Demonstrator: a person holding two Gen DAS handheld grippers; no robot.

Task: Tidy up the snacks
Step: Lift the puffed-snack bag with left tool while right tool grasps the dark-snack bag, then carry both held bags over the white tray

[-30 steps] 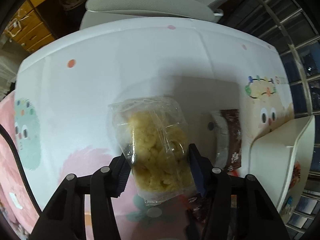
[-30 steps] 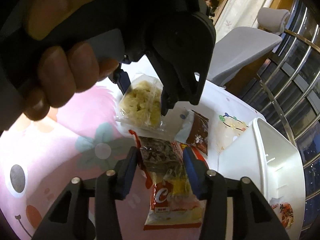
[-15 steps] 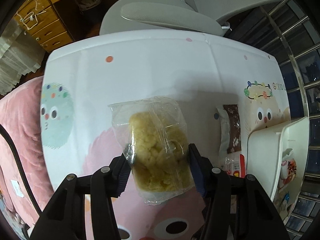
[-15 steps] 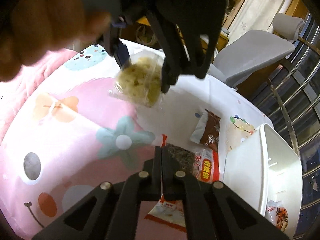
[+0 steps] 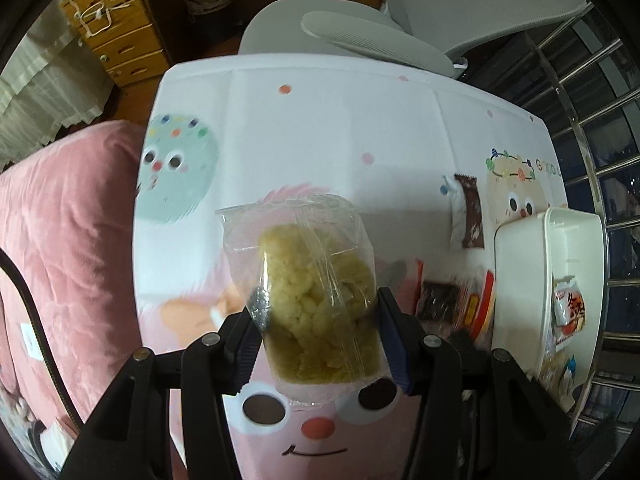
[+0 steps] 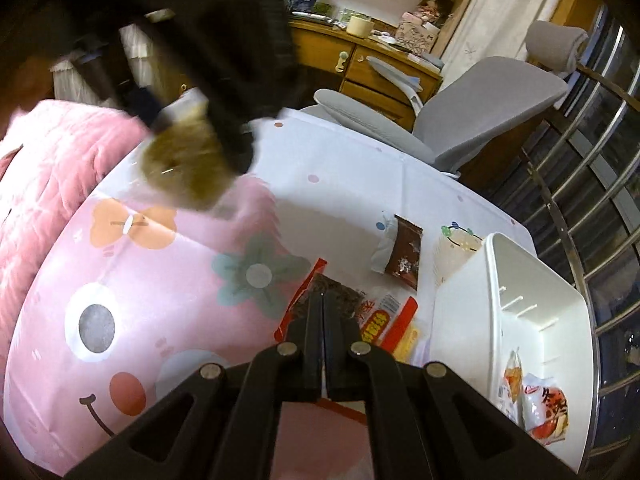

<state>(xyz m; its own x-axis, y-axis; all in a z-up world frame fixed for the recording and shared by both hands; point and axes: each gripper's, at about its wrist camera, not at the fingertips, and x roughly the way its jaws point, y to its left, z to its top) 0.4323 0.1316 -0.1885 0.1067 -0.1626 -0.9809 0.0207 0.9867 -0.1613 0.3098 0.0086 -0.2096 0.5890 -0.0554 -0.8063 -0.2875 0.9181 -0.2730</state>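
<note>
My left gripper [image 5: 316, 322] is shut on a clear bag of yellow puffed snack [image 5: 308, 284] and holds it high above the table; the bag shows blurred in the right wrist view [image 6: 184, 168]. My right gripper [image 6: 323, 312] is shut and empty, just above a red packet with dark contents [image 6: 332, 292] lying on the cloth. A brown packet [image 6: 404, 252] lies further back. A white bin [image 6: 508, 292] at the right holds snack packets [image 6: 540, 404]; it also shows in the left wrist view [image 5: 520, 264].
The table has a pink and white cartoon cloth [image 6: 140, 280]. A grey office chair [image 6: 480, 104] stands behind it, a pink blanket [image 5: 60, 240] lies to the left, and metal railings [image 6: 580, 200] run along the right.
My left gripper has lifted the puffed snack bag higher and away from the table. My right gripper has closed from open and drawn back slightly from the red packet.
</note>
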